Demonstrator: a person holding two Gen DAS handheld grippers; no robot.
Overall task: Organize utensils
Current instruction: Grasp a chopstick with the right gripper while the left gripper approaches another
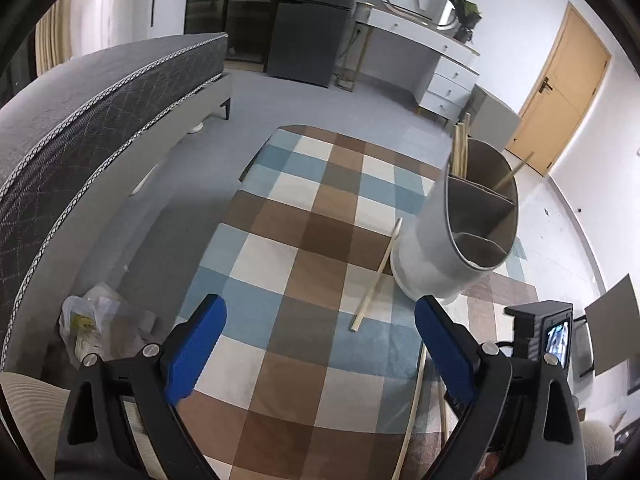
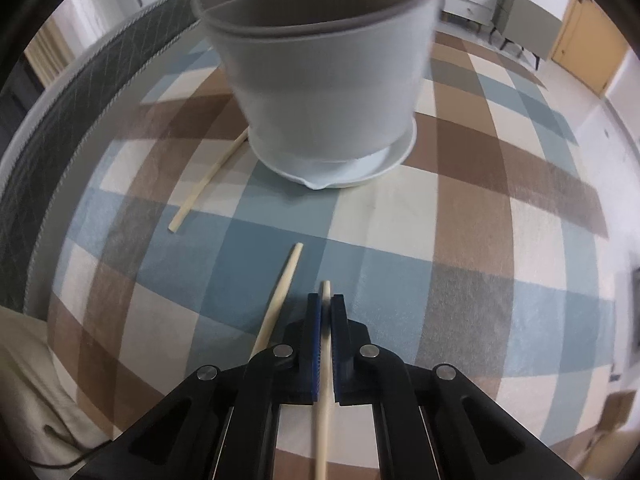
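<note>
Nearest in the right wrist view, the right gripper [image 2: 326, 300] has its blue pads pressed together on a pale wooden chopstick [image 2: 325, 364], w/ the tip poking out just past the fingertips and the shaft running back under the black frame. Just beside it on the left lies a second chopstick [image 2: 280, 300], loose on the checked tablecloth [image 2: 460, 240], angled up toward the centre. Further out & left, a third chopstick [image 2: 208, 182] lies flat, its far end reaching the drip saucer [image 2: 384, 168] of the holder. The white utensil holder [image 2: 324, 92] stands on that saucer, upright, approx. mid-table, blurred at its rim. In the left wrist view the left gripper [image 1: 320, 312] hangs above the cloth w/ its blue fingers [image 1: 196, 344] spread wide apart and nothing between them. Beyond the left gripper's fingertips the same third chopstick [image 1: 376, 276] lies on the cloth, far end touching the holder's base. The holder [image 1: 436, 240] shows inner dividers; several chopsticks [image 1: 460, 148] stand in the far compartment and one more [image 1: 516, 170] leans across the rim on the right. Past the table: a grey mattress [image 1: 100, 92], a white dresser [image 1: 440, 68], a wooden door [image 1: 568, 92].
</note>
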